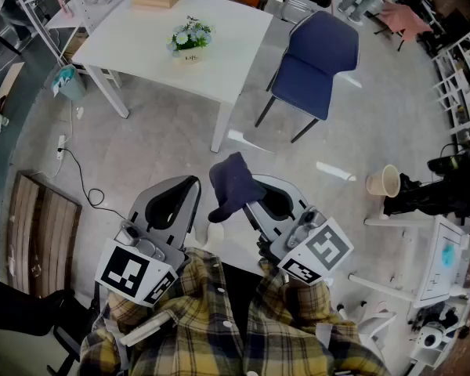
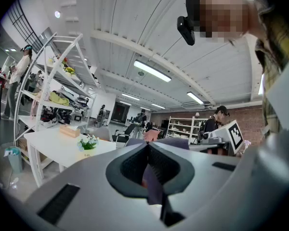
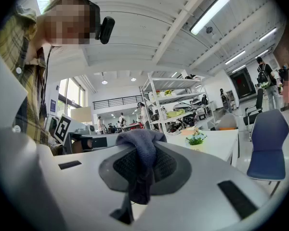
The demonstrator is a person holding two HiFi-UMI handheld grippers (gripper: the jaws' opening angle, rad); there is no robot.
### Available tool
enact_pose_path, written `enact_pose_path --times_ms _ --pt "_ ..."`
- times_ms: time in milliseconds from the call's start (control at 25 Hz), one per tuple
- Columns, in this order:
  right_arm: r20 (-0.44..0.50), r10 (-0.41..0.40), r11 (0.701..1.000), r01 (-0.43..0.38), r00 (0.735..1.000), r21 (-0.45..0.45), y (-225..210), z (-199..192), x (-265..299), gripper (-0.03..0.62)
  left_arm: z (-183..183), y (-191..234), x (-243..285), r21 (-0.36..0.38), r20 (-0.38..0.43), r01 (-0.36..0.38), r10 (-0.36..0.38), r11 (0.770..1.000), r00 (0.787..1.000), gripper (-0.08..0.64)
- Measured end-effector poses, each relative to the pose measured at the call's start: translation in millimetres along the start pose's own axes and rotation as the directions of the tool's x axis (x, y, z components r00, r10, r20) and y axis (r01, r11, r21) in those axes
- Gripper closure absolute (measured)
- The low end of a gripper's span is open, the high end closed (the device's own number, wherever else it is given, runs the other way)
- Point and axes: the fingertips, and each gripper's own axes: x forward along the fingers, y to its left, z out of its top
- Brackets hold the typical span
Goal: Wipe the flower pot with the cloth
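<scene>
right gripper (image 1: 254,198) is pinching the dark blue cloth (image 1: 233,180) in its fingers, probably staging it for the wipe. left gripper (image 1: 190,185) fingers are sitting closed together, empty, likely free to steady the pot. flower pot (image 1: 191,44) is standing on the white counter (image 1: 133,41), well apart from both. right gripper view is showing the cloth tail hanging down between the fingers; head view is hiding that.

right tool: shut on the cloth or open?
Shut on it. In the right gripper view the right tool has its jaws pinched on the dark blue cloth, which bunches above them and hangs below.
</scene>
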Motion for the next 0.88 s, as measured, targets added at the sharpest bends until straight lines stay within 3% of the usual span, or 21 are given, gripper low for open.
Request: enact_pose_path --times_ms 480,880 --pt "-0.004 -0.001 1.0 0.001 1.0 -0.004 -10.2 3.4 -5.9 0.571 3.9 -0.2 11.3 0.009 0.006 -0.01 0.01 1.0 1.0 0.551" --pt "0.007 0.054 0.998 -0.054 0.999 0.015 -10.7 -2.6 -22.1 0.571 -11.8 -16.6 5.7 0.005 0.002 -0.077 0.077 0.997 0.997 0.551"
